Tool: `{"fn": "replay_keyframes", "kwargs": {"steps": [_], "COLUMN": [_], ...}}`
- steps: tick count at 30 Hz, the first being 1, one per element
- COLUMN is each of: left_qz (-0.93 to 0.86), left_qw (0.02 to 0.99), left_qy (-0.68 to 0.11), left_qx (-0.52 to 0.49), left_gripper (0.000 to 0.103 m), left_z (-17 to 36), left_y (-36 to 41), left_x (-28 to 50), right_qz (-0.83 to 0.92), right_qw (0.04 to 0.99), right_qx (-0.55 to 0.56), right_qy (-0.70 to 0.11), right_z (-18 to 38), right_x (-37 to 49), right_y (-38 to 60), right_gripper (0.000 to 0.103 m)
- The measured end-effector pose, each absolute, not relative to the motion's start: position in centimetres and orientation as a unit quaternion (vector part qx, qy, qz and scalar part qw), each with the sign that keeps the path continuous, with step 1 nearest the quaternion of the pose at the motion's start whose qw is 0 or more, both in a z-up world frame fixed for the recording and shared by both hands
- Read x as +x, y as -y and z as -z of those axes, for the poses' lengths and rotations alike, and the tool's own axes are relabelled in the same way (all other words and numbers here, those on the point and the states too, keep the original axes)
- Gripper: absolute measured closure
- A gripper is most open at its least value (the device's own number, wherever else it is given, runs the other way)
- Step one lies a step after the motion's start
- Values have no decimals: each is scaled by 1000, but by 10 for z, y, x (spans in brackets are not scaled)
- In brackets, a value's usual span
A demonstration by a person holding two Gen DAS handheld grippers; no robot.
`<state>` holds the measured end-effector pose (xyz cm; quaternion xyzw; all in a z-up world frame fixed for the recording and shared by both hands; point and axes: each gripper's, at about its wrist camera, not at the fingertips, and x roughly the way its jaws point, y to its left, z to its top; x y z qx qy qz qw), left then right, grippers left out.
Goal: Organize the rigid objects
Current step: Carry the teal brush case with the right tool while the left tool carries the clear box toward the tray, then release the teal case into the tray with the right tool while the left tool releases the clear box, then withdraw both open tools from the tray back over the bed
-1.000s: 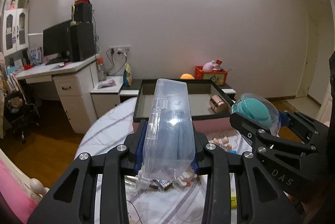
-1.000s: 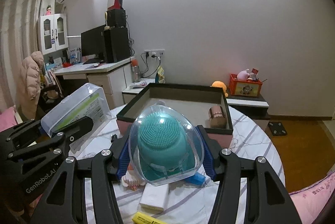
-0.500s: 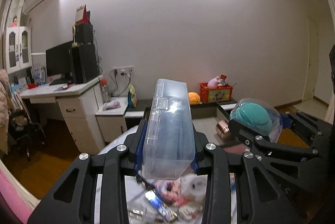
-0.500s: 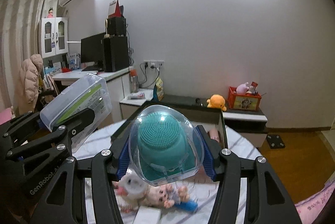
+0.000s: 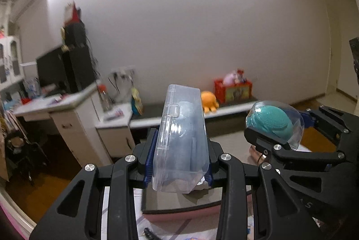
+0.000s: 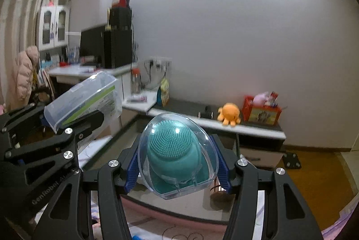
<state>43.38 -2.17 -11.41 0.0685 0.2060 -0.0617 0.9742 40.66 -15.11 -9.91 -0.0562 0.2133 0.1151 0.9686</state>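
My left gripper (image 5: 179, 161) is shut on a clear plastic box (image 5: 181, 127) that stands upright between its blue pads. To its right, my right gripper (image 5: 280, 134) is shut on a teal bristled brush in a clear egg-shaped case (image 5: 271, 121). The right wrist view shows that case (image 6: 177, 150) centred in the right gripper (image 6: 178, 169), and the box with a green label (image 6: 85, 100) in the left gripper (image 6: 74, 118). Both hang over a black-rimmed, pink-sided tray (image 5: 179, 206). A copper cylinder (image 5: 255, 153) lies inside it.
The tray sits on a round table with a patterned cloth (image 5: 175, 231). Beyond stands a low shelf with an orange plush octopus (image 5: 209, 100) and a red toy box (image 5: 233, 89). A white desk with a monitor (image 5: 56, 73) is at the left.
Both grippers have moved forward together, still holding their loads, from above the cluttered table to above the tray. The small toys below them have slid out of view.
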Motion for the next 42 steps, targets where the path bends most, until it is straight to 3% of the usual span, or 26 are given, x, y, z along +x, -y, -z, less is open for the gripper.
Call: {"fn": "replay_keyframes", "kwargs": {"steps": [6, 21, 23, 24, 25, 27, 34, 42], "left_qz": [79, 58, 53, 50, 54, 61, 54, 8], "left_qw": [942, 923, 925, 927, 930, 935, 959, 986], "left_qy": [-318, -375, -372, -366, -360, -348, -277, -165], "left_qx": [68, 60, 59, 58, 53, 39, 20, 36], "left_gripper": [68, 66, 54, 41, 29, 25, 10, 0], "left_z": [164, 201, 199, 197, 193, 183, 133, 87], "left_y": [28, 20, 20, 19, 18, 13, -1, -15], "left_x": [493, 516, 513, 511, 507, 499, 438, 324], "right_qz": [-113, -101, -98, -95, -91, -79, -85, -97], "right_qw": [945, 909, 911, 913, 914, 924, 950, 971], "right_qx": [-71, -65, -55, -51, -49, -48, -29, -11], "right_qy": [-300, -400, -397, -394, -391, -371, -299, -218], "right_z": [142, 190, 189, 187, 183, 171, 118, 77], "right_x": [458, 494, 493, 492, 491, 482, 423, 317], "right_y": [150, 160, 164, 166, 167, 169, 174, 170], "right_gripper": [45, 45, 45, 42, 31, 23, 23, 19]}}
